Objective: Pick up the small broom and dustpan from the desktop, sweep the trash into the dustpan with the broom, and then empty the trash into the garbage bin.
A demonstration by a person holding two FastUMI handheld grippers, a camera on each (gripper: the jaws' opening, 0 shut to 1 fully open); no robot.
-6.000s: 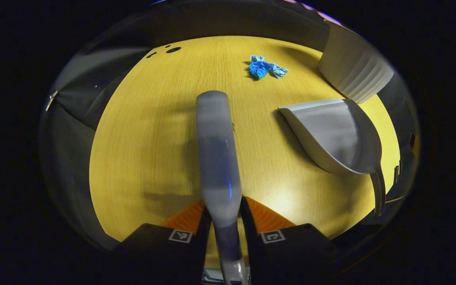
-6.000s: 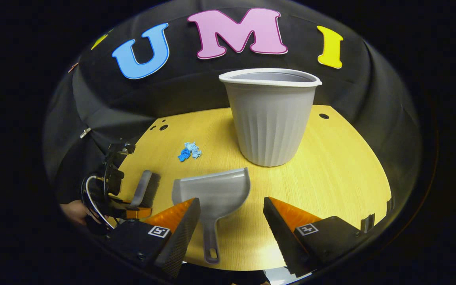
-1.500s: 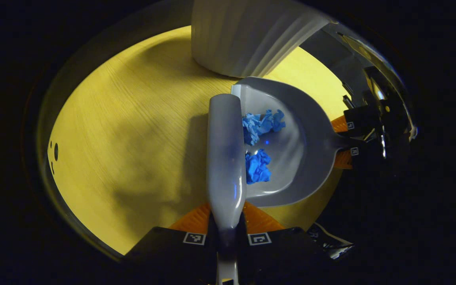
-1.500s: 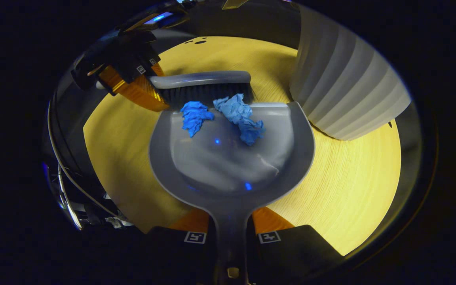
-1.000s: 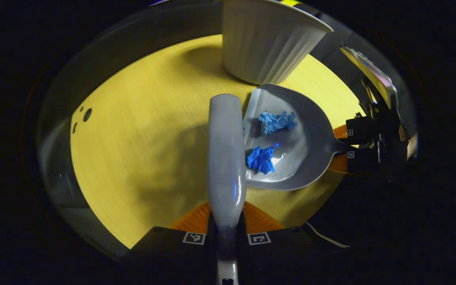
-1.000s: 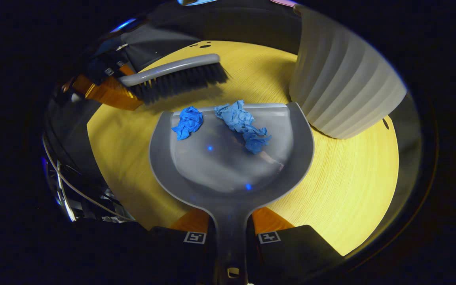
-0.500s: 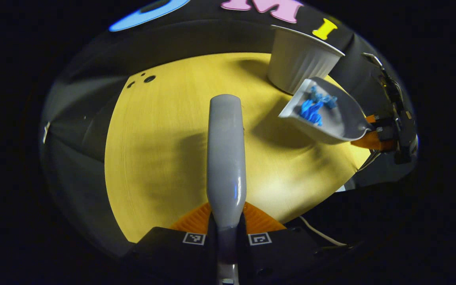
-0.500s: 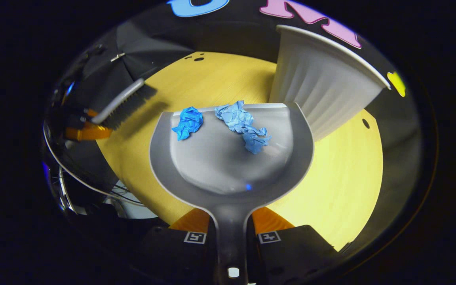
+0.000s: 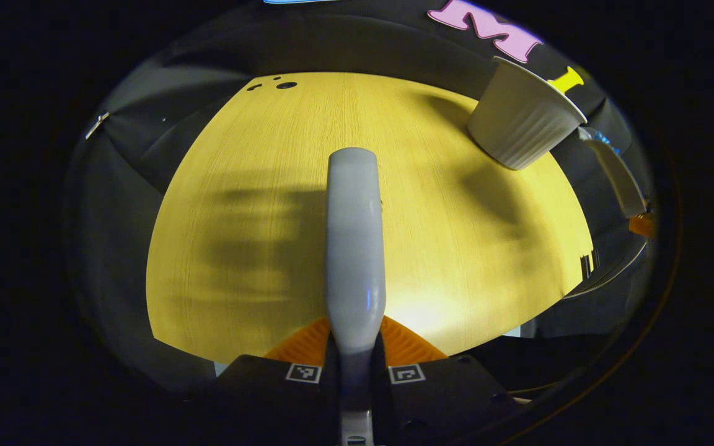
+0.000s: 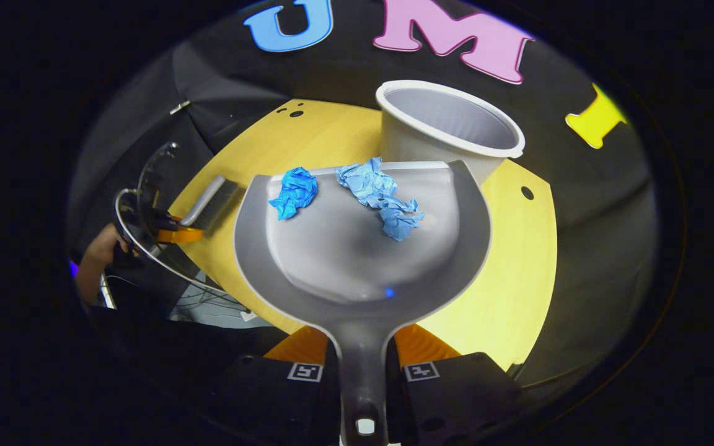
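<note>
Right gripper view: right claw (image 10: pixel 361 365) clamped on dustpan (image 10: pixel 363 248) handle; dustpan raised above the surface (image 10: pixel 518 279), carrying two blue paper wads (image 10: pixel 382 198), front edge beside garbage bin (image 10: pixel 450 127). Left gripper view: left claw (image 9: pixel 355 362) clamped on broom (image 9: pixel 354 248).

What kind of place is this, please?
Probably a staged recording booth, not a home: a black cloth wall behind a bare wooden desk, with one bin standing on it.
</note>
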